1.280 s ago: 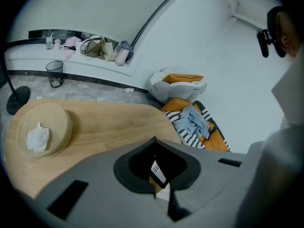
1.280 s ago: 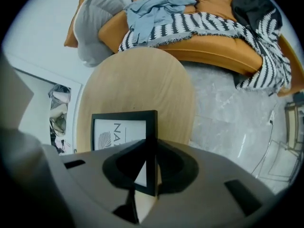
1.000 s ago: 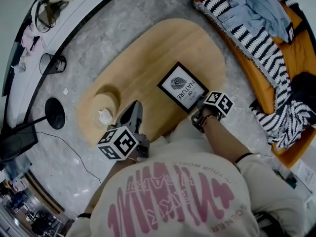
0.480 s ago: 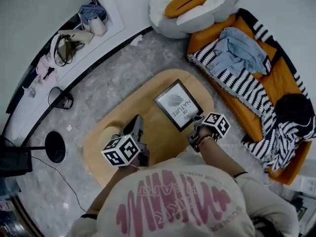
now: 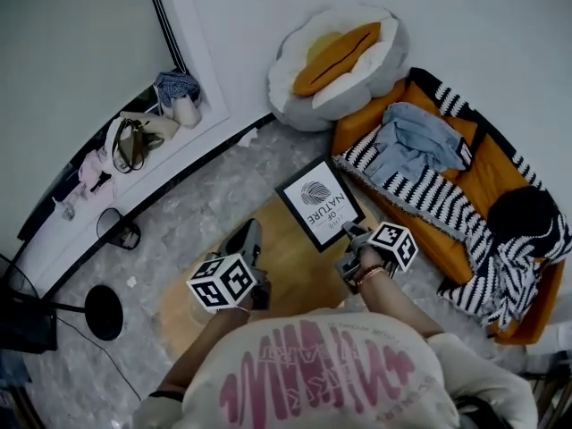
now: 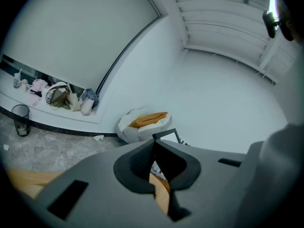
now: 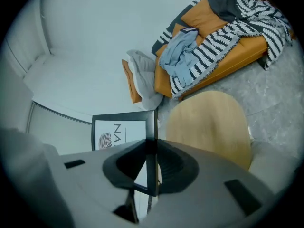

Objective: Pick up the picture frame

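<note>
The picture frame (image 5: 318, 204), black-edged with a white leaf print, hangs tilted in the air above the oval wooden table (image 5: 295, 271). My right gripper (image 5: 351, 233) is shut on its near right edge. In the right gripper view the frame's black border (image 7: 153, 127) runs straight between the pads, with the print (image 7: 118, 132) to the left. My left gripper (image 5: 251, 231) hovers left of the frame, apart from it. Its jaws meet at the tips (image 6: 153, 141) with nothing between them. A dark corner of the frame (image 6: 166, 134) shows just beyond those tips.
An orange sofa (image 5: 500, 172) with a striped blanket and blue clothes lies to the right. A white and orange cushion (image 5: 338, 59) sits against the far wall. A ledge with bags (image 5: 134, 141), a wire bin (image 5: 116, 231) and a black round stand base (image 5: 103, 312) are at the left.
Both grippers have risen. The right one has lifted the picture frame off the table and tilted it up. The head view now takes in more of the room.
</note>
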Demonstrator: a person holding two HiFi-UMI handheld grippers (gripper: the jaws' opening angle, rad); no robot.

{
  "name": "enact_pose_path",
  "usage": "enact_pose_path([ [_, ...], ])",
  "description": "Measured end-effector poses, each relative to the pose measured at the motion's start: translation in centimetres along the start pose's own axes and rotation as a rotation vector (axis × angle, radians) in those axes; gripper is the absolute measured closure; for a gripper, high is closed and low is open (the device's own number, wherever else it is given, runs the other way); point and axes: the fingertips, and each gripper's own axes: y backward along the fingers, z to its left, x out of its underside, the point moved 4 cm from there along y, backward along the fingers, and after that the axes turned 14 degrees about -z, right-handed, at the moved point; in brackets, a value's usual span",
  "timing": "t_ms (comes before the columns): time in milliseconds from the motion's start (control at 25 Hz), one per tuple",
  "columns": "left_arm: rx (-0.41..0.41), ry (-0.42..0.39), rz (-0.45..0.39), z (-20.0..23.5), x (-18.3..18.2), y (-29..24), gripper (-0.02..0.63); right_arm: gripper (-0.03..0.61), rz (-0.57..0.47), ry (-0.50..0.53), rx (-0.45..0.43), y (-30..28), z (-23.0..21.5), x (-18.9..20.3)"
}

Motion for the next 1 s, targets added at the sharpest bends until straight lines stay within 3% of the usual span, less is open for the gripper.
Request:
enact_pose_path([
  [320,0.100,0.005,-0.067,-3.7,-2.9,0.9,0.611,0.503,-0.079,-0.044,-0.212,3.7,6.5,-2.2],
  [600,0.127,-0.010,-0.139,-8.5,-2.3,2.4,0.611,0.503,-0.088,-0.060,-0.371,8.5,8.4,-5.4],
  [1000,0.125,0.001,-0.190,-12.3,-3.1,5.7,0.611,0.502,-0.037,-0.074,-0.461,12.3,9.8,-6.2],
])
